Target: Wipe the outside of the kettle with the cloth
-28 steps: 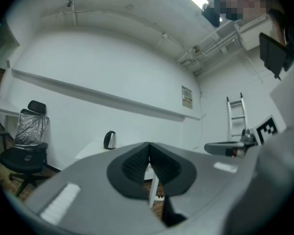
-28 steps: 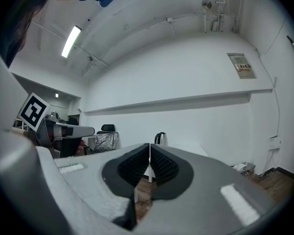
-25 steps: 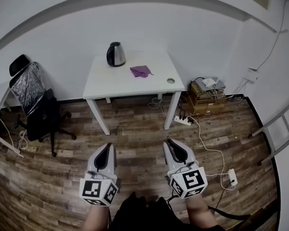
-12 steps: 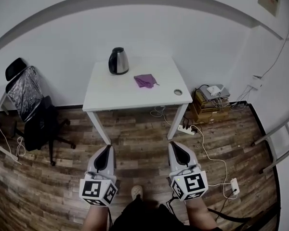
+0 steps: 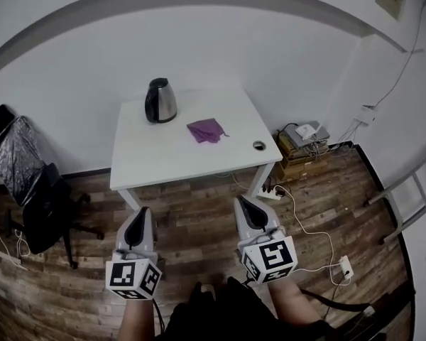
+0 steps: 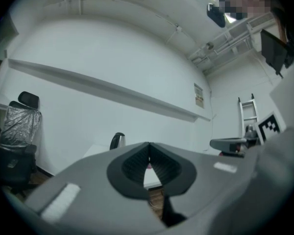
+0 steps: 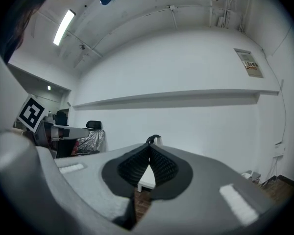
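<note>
Wiping has not begun. The left tongs (image 5: 140, 212), jaws together and empty, point across the brown wooden plank floor (image 5: 199, 222) toward the white square tabletop (image 5: 170, 158) well ahead. There, just ahead and right of the left tongs, stands the black-handled stainless-steel kettle (image 5: 160, 100). The crumpled purple cloth (image 5: 206, 130) lies untouched, ahead between both tongs. The right tongs (image 5: 243, 202) have just closed on nothing. Fetching the cloth and all wiping remain. Compared with a second ago, the tabletop lies nearer both tongs.
</note>
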Tool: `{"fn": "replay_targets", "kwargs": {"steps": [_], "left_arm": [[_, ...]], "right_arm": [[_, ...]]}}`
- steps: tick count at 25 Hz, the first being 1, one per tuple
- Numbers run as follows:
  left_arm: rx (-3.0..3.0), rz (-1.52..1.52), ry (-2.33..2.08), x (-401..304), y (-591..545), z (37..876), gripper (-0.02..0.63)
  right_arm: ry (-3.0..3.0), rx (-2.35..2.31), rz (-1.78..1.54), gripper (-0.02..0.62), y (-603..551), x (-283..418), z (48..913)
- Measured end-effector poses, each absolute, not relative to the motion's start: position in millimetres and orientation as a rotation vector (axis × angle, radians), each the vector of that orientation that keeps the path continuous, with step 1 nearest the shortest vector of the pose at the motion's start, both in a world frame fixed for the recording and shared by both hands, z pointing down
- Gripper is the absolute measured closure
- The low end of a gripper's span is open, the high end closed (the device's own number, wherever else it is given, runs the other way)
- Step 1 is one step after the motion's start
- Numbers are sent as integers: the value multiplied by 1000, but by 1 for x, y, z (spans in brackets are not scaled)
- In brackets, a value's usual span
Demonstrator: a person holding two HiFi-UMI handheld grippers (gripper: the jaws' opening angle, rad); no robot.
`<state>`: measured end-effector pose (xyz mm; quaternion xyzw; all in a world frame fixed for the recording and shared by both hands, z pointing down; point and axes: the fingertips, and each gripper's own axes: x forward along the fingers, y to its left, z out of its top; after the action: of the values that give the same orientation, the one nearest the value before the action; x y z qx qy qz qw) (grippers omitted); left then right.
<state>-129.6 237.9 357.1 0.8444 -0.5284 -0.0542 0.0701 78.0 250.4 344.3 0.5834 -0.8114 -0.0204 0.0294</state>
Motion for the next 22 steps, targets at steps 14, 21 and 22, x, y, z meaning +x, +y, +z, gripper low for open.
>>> {"fn": "replay_targets", "kwargs": {"steps": [14,21,22], "left_arm": [[2497,-126,-1663,-139,162,361,603],[2486,-101,-1721,-115,112,362,603],[2478,-104,-1730,-112,105,362,603]], "right_arm": [[-2539,1744,-28,592,156,77,350],[-2582,1702,6,592,94,99,358],[-2588,1688,12,592,85,101,358]]}}
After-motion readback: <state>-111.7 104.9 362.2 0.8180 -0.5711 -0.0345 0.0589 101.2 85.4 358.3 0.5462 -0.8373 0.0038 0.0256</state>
